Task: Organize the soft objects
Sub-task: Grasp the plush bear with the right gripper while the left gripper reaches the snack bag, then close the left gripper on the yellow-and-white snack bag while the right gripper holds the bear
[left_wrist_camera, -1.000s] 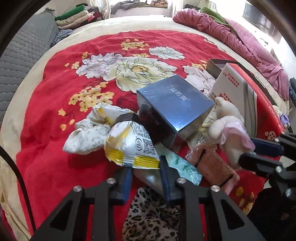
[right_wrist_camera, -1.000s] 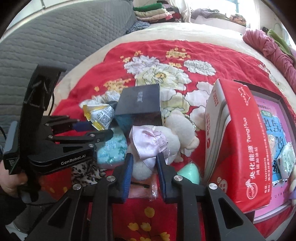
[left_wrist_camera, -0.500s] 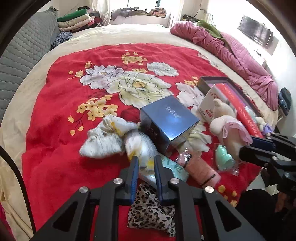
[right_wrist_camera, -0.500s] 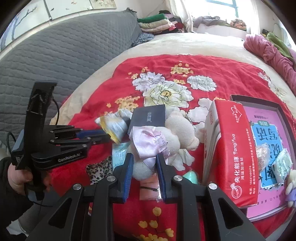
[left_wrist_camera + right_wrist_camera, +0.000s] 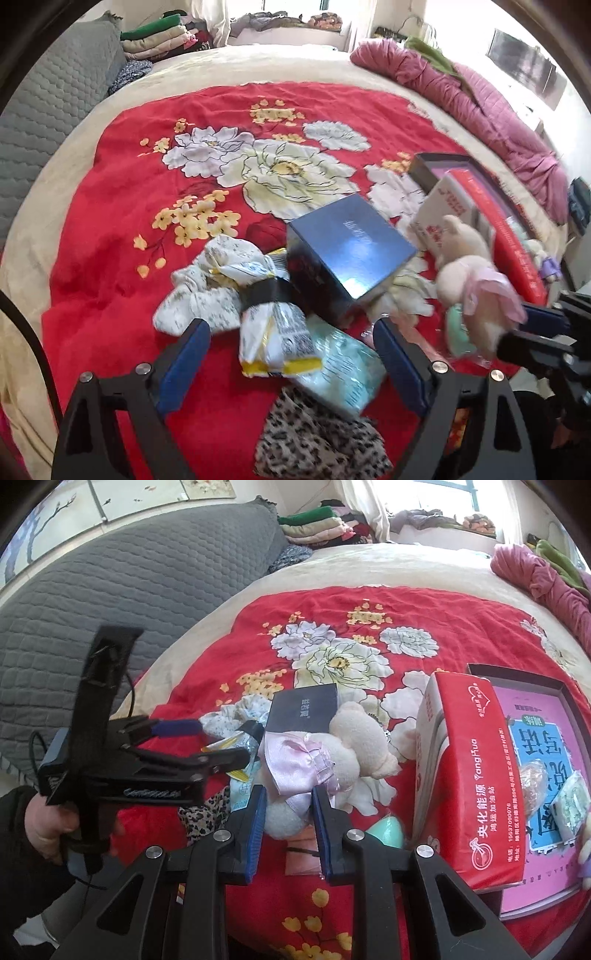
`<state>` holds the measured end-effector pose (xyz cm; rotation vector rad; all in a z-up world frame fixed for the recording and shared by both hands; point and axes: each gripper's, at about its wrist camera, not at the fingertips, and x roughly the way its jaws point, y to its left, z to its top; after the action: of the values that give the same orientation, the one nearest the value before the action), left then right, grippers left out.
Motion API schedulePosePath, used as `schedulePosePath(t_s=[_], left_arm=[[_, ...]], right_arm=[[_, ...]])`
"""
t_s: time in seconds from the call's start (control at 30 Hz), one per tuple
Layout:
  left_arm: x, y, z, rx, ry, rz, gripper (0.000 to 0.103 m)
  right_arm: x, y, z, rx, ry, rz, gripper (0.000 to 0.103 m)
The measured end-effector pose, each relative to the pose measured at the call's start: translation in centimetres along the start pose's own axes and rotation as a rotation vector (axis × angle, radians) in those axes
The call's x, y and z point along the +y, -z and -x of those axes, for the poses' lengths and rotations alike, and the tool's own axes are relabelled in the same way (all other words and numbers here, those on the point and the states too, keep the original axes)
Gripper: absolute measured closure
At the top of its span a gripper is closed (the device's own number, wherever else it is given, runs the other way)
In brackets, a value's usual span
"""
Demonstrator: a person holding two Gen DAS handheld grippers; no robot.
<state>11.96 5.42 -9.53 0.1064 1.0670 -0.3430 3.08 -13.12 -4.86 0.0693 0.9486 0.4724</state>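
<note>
My left gripper (image 5: 290, 325) hangs over a heap of things on the red flowered bedspread (image 5: 110, 229), and its jaws are opening wide. Between them lies a white and yellow snack packet (image 5: 273, 339) with a black band; the pads do not touch it. The packet rests against a white floral cloth (image 5: 207, 291) and a pale green packet (image 5: 340, 373). My right gripper (image 5: 288, 794) is shut on a cream plush toy (image 5: 343, 746) in a pink dress, held just above the bedspread. The left gripper (image 5: 207, 744) also shows from the side in the right wrist view.
A dark blue box (image 5: 347, 247) stands behind the packet. A leopard-print cloth (image 5: 314, 443) lies nearest me. To the right stand a red tissue box (image 5: 469, 775) and a shallow dark tray (image 5: 517, 675) with small items. A grey quilted headboard (image 5: 147, 590) rises at left.
The left gripper closed on the snack packet and lifted it, then sprang wide open and let it go. The right gripper has kept its hold on the plush toy.
</note>
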Motion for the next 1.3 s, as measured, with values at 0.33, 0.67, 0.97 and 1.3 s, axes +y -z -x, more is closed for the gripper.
schedulePosePath(t_s=[0.33, 0.67, 0.97, 1.3], left_arm=[[0.0, 0.2, -3.2, 0.058, -0.063, -0.023, 0.022], [0.2, 0.7, -3.9, 0.080, -0.061, -0.018, 0.053], [0.4, 0.8, -2.0, 0.060, -0.039, -0.011, 0.054], [-0.6, -0.5, 2.6, -0.011, -0.045, -0.033, 0.054]], right_arm=[[-0.2, 0.1, -0.7, 0.009, -0.005, -0.004, 0.077], [-0.3, 0.2, -0.6, 0.006, -0.007, -0.008, 0.077], [0.0, 0.0, -0.1, -0.002, -0.014, -0.006, 0.077], [0.8, -0.7, 2.0, -0.038, -0.027, 0.010, 0.077]])
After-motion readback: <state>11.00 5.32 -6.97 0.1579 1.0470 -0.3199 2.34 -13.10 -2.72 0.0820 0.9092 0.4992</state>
